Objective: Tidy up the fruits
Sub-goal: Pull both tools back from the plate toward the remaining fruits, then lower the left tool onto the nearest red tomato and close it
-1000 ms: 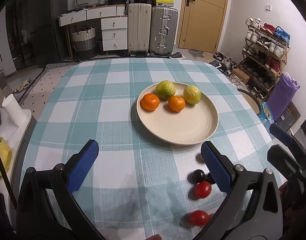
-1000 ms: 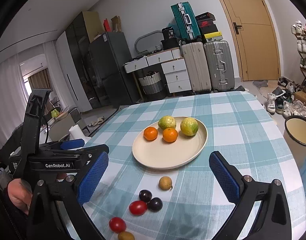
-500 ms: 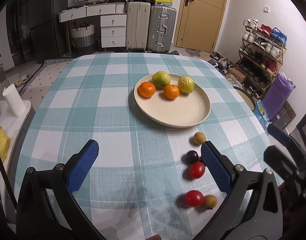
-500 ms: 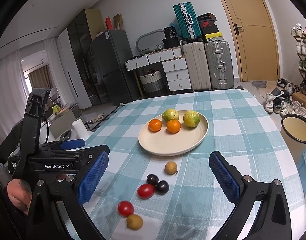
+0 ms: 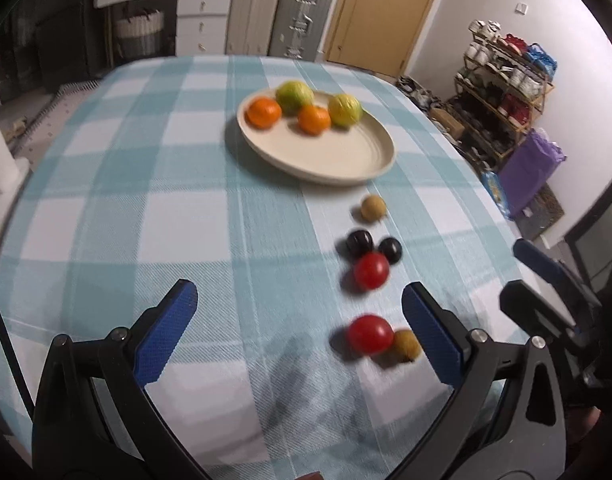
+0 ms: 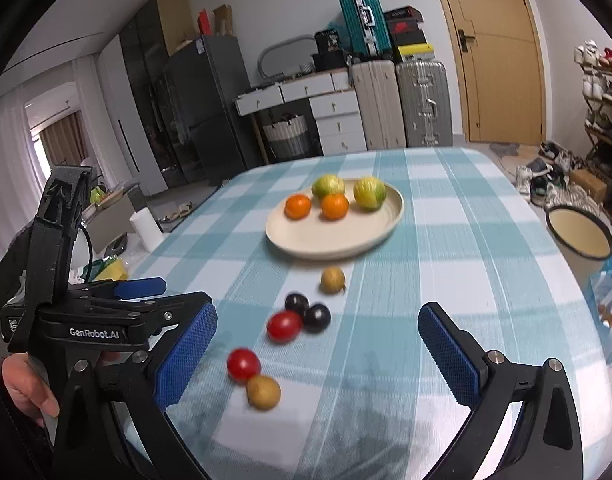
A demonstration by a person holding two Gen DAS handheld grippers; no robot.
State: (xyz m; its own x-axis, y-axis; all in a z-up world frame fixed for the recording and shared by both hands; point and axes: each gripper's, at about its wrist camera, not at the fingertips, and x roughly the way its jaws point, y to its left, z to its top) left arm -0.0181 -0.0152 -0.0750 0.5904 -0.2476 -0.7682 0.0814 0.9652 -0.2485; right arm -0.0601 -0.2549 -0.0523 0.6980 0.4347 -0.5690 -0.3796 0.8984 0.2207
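Observation:
A cream plate (image 5: 338,156) (image 6: 318,236) on the checked tablecloth holds two oranges (image 5: 264,112) and two green-yellow citrus fruits (image 5: 345,110). Loose on the cloth in front of it lie a tan longan (image 5: 373,208), two dark grapes (image 5: 359,242), a red cherry tomato (image 5: 371,270), a second tomato (image 5: 369,334) (image 6: 243,365) and another longan (image 5: 406,345) (image 6: 263,392). My left gripper (image 5: 298,328) is open and empty above the near cloth, with the near tomato just inside its right finger. My right gripper (image 6: 314,352) is open and empty above the loose fruits.
The table edge curves down on the right, with a cream bin (image 6: 578,236), a purple bag (image 5: 530,168) and a shoe rack (image 5: 502,76) beyond it. Suitcases (image 5: 282,12) and drawers stand behind. A paper roll (image 6: 146,228) stands on a stand to the left.
Both grippers have pulled back toward the near table edge and tilted up a little. The plate now looks farther off and all the loose small fruits have come into view. Both grippers stay open.

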